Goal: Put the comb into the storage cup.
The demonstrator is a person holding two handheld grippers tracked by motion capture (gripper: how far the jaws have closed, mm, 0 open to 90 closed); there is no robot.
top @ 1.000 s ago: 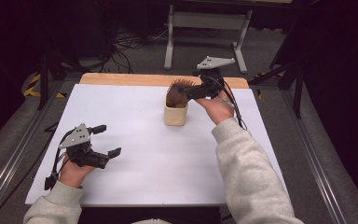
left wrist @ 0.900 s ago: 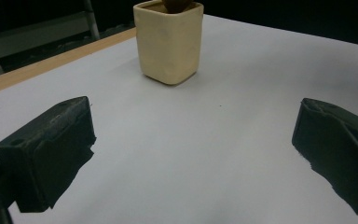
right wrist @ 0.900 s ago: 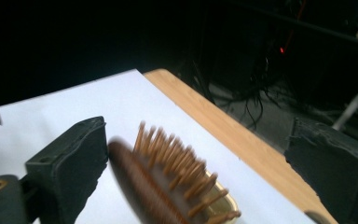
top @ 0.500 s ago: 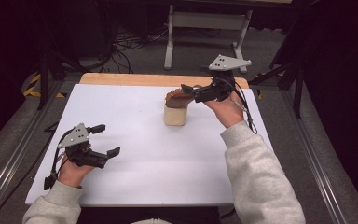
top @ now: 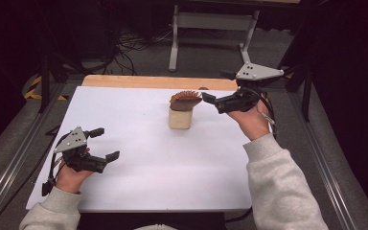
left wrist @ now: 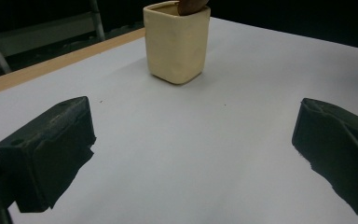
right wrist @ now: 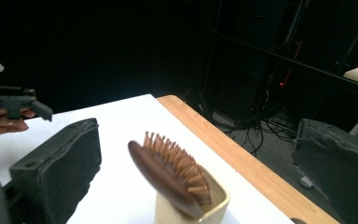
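We find the hairbrush (top: 185, 99) standing handle-down in the cream cup (top: 179, 118) at desk (top: 139, 120) centre, bristles up. The right gripper (top: 210, 100), at its three o'clock, has just been opening its fingers, nothing between them: apparently released. The left gripper (top: 104, 143) idles open at seven o'clock.

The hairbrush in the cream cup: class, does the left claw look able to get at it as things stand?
Probably yes. The left claw stands open, with bare white table between it and the cream cup. The hairbrush leans out of the cup's top, and the right claw is open beside it, not gripping.
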